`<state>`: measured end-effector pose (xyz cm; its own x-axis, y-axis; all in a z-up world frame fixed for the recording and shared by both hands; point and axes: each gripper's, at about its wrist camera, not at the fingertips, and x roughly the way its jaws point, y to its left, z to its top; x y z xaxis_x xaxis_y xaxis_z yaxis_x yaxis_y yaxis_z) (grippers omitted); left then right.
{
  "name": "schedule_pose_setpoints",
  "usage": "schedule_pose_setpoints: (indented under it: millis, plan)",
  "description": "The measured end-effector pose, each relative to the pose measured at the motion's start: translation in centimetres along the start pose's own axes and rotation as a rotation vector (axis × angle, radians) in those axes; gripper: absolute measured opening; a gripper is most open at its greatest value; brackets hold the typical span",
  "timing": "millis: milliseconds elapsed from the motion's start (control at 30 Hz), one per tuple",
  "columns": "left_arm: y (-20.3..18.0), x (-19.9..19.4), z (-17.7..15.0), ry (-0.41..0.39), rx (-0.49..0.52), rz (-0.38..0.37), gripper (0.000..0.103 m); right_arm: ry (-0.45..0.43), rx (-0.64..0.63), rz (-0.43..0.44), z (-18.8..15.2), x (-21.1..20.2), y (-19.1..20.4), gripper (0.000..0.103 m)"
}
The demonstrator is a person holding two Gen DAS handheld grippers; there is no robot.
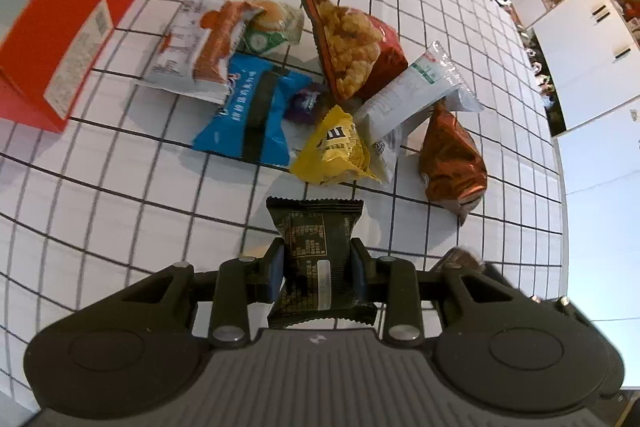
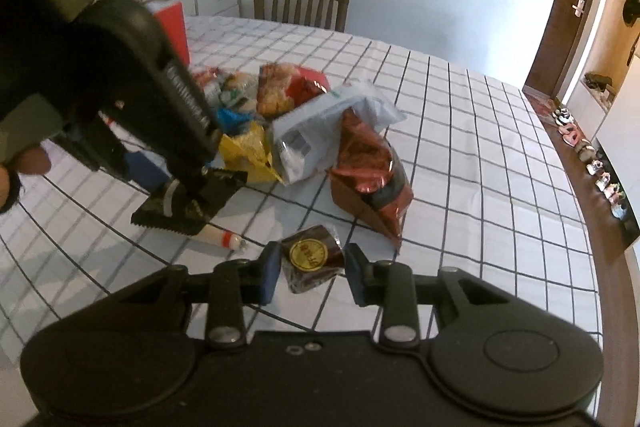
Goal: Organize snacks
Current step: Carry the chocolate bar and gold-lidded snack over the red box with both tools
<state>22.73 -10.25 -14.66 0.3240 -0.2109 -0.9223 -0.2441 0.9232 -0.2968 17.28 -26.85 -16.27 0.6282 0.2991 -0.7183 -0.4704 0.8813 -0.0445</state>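
Observation:
My left gripper [image 1: 318, 259] is shut on a dark green snack packet [image 1: 316, 247] and holds it above the checked tablecloth; it also shows in the right wrist view [image 2: 188, 203]. A heap of snacks lies beyond: a blue packet [image 1: 248, 115], a yellow packet [image 1: 336, 151], a red popcorn bag [image 1: 352, 43], a white packet [image 1: 404, 99], a brown foil bag [image 1: 448, 159]. My right gripper [image 2: 310, 267] stands around a small brown sweet with a gold label [image 2: 312, 257], the pads close at its sides; I cannot tell whether they grip it.
An orange box [image 1: 76, 23] stands at the far left of the table. A white sausage stick with a red band [image 2: 222, 238] lies under the held packet. A wooden chair [image 2: 300, 1] stands at the far table edge. The table edge [image 2: 600, 239] runs on the right.

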Motion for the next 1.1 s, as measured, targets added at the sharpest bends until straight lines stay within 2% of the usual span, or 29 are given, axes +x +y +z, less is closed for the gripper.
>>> schedule_pose_setpoints:
  millis: [300,500,833,1100]
  plan:
    - [2.7,-5.7,-0.6,-0.093,0.057,-0.044,0.033,-0.063,0.002,0.011,3.3,-3.6,1.8,0.033]
    - [5.3,-9.6,0.8,-0.135,0.110,-0.041,0.033,-0.100,0.022,0.033,6.4,-5.4,4.3,0.033]
    - [11.6,-14.6,4.1,-0.216,0.138,-0.014,0.033,-0.171,-0.034,0.094,12.4,-6.1,11.0,0.033]
    - [17.2,-17.9,7.6,-0.295,0.118,0.046,0.033,-0.203,-0.093,0.134,16.5,-5.1,16.8,0.033]
